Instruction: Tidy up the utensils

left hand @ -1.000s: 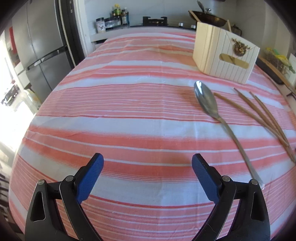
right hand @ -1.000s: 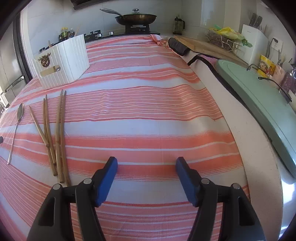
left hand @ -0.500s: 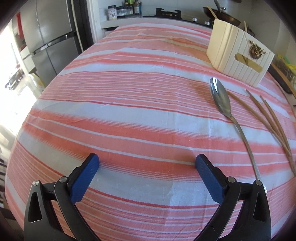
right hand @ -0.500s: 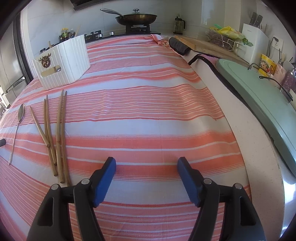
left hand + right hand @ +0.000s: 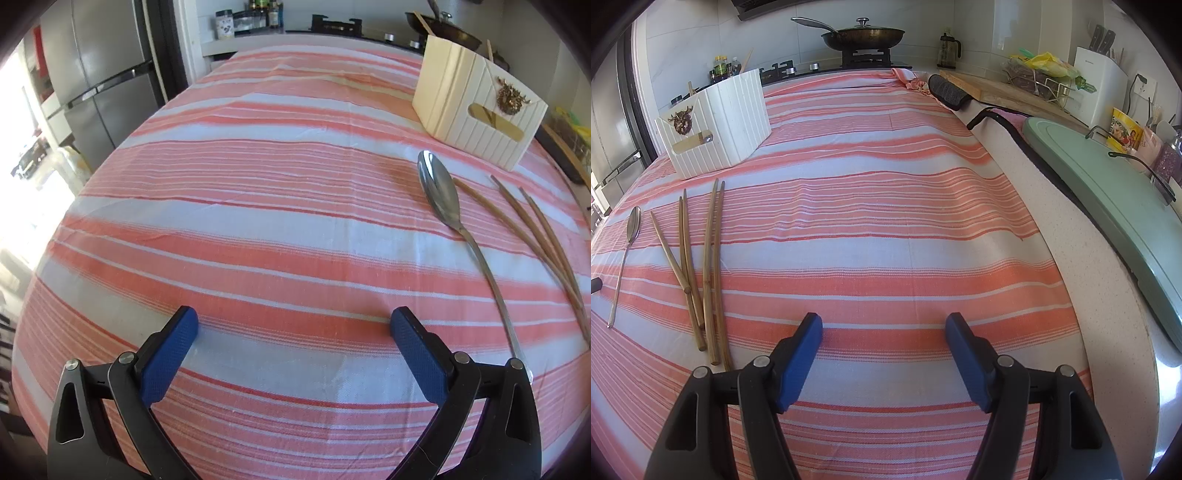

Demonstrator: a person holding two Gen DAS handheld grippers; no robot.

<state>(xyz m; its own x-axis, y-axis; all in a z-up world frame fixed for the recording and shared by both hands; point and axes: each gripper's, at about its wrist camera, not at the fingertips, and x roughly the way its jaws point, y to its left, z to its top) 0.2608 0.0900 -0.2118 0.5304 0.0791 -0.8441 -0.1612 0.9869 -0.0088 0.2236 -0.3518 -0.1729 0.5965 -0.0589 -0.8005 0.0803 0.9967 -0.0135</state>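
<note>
Left gripper (image 5: 293, 325) and right gripper (image 5: 883, 330) gape wide, empty; spoon (image 5: 441, 195) beside chopsticks (image 5: 698, 266).

A long-handled shiny steel spoon (image 5: 441, 192) lay flat at the right of the left wrist frame, bowl pointing up-frame. Just right of it lay slim brown wooden chopsticks (image 5: 535, 229) — fanned apart at their far tips. A ribbed white utensil box (image 5: 476, 107) stood upper right.
</note>
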